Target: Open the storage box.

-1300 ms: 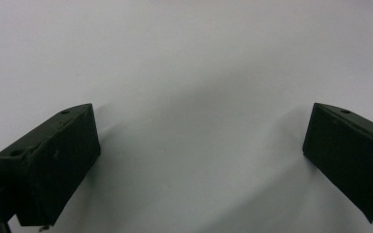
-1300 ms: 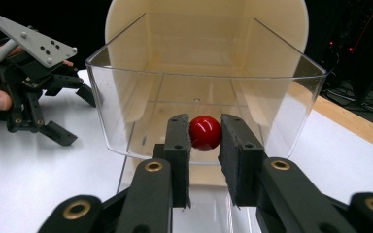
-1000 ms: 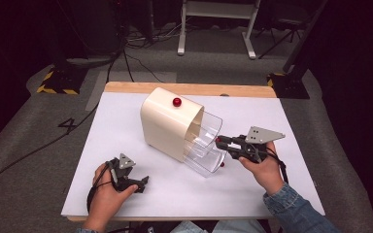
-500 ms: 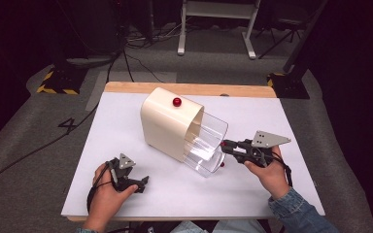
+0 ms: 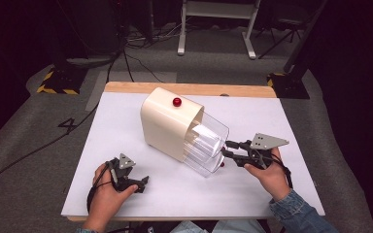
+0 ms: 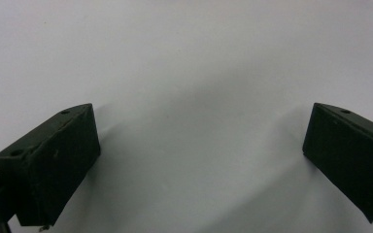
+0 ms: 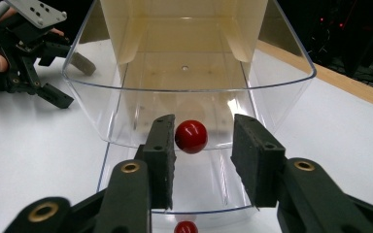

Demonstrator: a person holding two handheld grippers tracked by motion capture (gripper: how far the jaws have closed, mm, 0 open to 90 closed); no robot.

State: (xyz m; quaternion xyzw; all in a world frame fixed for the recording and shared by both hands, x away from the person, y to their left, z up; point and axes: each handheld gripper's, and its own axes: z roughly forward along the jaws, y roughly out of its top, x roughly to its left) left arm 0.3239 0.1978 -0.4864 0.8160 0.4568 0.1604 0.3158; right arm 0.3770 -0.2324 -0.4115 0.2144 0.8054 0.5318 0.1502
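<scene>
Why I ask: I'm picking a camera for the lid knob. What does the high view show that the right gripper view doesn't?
High view adds: the white table's full outline and the red ball atop the cream box.
Right gripper view adds: the small red knob between the right gripper's jaws, which have just been opening.
Both: the clear curved plastic lid and the left gripper.

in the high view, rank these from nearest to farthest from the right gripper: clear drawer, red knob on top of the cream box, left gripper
1. clear drawer, right at the right gripper tips
2. red knob, atop the cream box, behind
3. left gripper, at the table's near left
</scene>
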